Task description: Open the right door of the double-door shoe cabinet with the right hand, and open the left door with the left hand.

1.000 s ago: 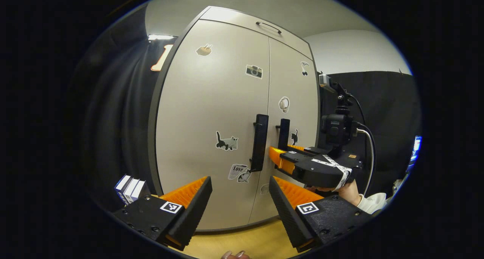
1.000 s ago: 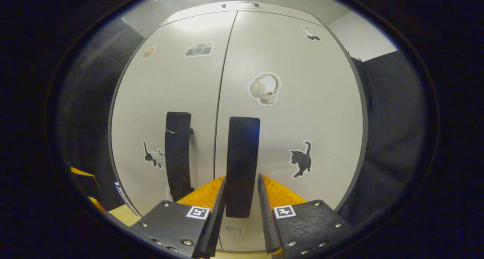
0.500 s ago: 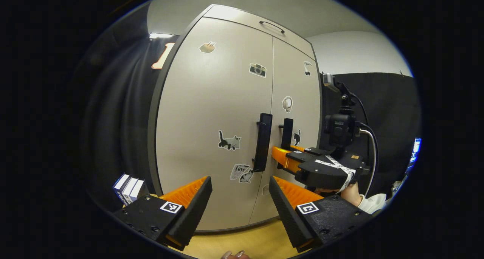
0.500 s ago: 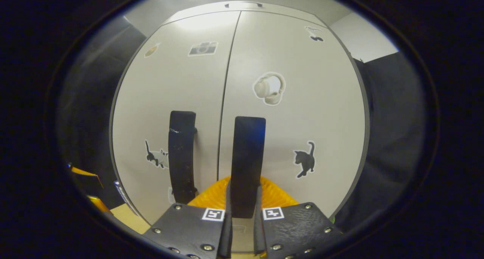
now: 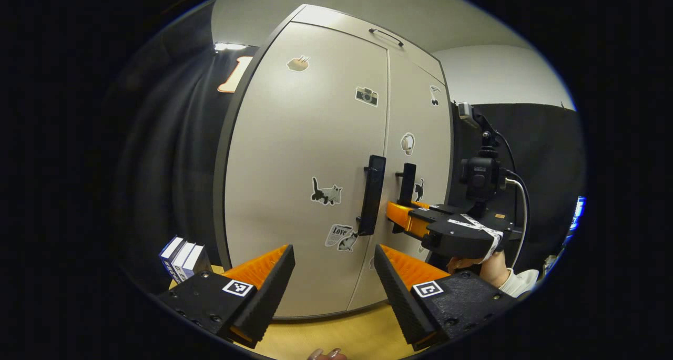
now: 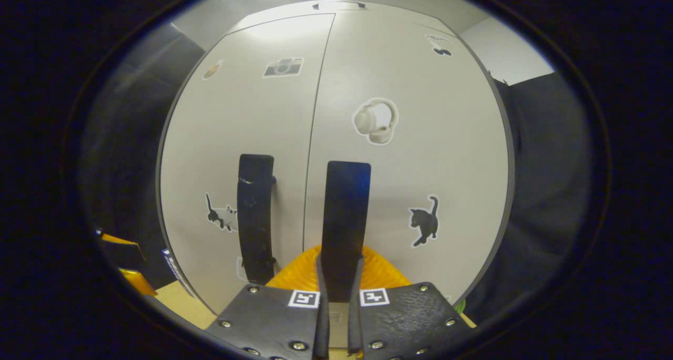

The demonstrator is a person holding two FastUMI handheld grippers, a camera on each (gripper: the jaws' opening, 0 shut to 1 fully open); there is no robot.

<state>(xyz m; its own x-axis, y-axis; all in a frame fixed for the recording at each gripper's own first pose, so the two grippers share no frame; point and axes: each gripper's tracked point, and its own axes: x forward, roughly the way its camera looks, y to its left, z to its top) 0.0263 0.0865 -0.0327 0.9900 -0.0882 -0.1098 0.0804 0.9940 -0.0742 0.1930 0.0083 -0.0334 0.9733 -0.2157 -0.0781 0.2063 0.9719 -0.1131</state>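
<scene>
A pale grey double-door shoe cabinet (image 5: 294,155) stands in front of me, both doors closed, with stickers on them. Each door carries a black upright handle: the left door's handle (image 5: 372,194) and the right door's handle (image 5: 408,183). In the right gripper view my right gripper (image 6: 335,289) is shut on the lower end of the right door's handle (image 6: 344,226), with the left door's handle (image 6: 254,215) beside it. The left gripper view shows that right gripper (image 5: 402,216) at the handle, held by a hand (image 5: 486,265). My left gripper (image 5: 334,268) hangs open, short of the cabinet, with nothing between its fingers.
The cabinet stands on a wooden floor (image 5: 336,333). A few books (image 5: 181,257) stand by its left side, against black cloth. A long handle (image 5: 386,36) sits on the cabinet's top panel. Black cloth (image 5: 541,155) covers the wall to the right.
The right gripper's fingers have closed from either side of the right door's handle onto it. The left gripper has shifted slightly and stays open. Both doors remain closed.
</scene>
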